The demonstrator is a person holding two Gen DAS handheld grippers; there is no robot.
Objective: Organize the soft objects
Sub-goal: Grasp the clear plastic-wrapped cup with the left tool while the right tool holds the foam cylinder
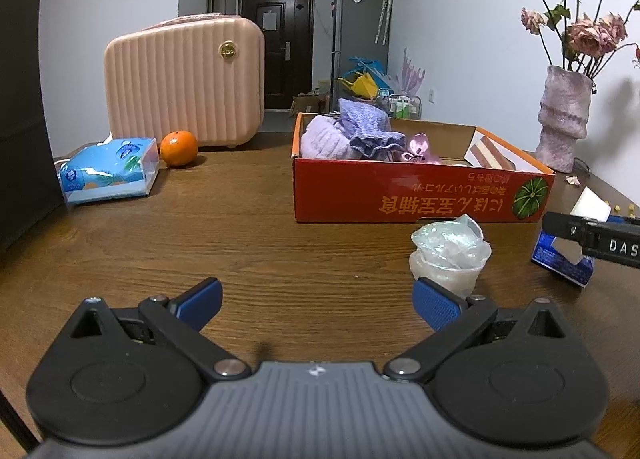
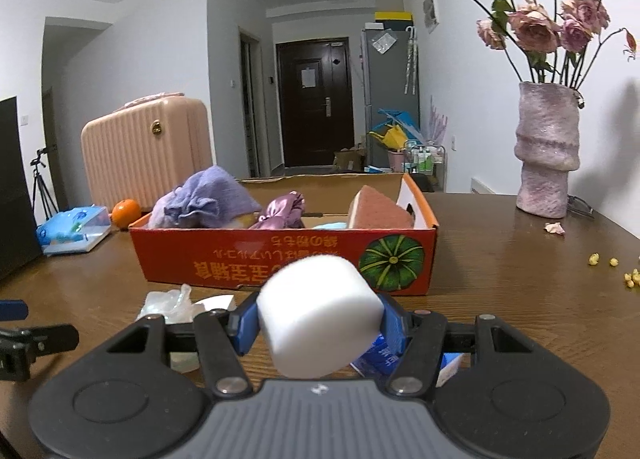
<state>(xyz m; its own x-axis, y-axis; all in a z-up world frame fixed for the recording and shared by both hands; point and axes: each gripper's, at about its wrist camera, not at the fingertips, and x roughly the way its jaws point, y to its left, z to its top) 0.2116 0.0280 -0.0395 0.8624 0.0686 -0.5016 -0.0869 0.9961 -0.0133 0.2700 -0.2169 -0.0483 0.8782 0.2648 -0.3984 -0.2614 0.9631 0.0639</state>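
Observation:
My right gripper (image 2: 318, 325) is shut on a white foam block (image 2: 316, 313), held above the table in front of the red cardboard box (image 2: 280, 263). The box holds purple knitted cloth (image 2: 208, 195), a shiny purple pouch (image 2: 282, 211) and a brown-and-white sponge (image 2: 376, 207). My left gripper (image 1: 318, 301) hovers low over the wooden table with its jaws open and nothing between them. A crumpled clear plastic bag (image 1: 450, 251) lies just beyond its right finger. In the left wrist view the right gripper (image 1: 592, 235) shows at the right edge with the white block (image 1: 592, 209).
A pink ribbed case (image 1: 184, 83), an orange (image 1: 179, 148) and a blue tissue pack (image 1: 108, 171) sit at the table's far left. A pink vase of dried roses (image 2: 548, 155) stands at the far right. A blue packet (image 1: 560, 259) lies under the right gripper. Yellow crumbs (image 2: 612, 267) dot the right side.

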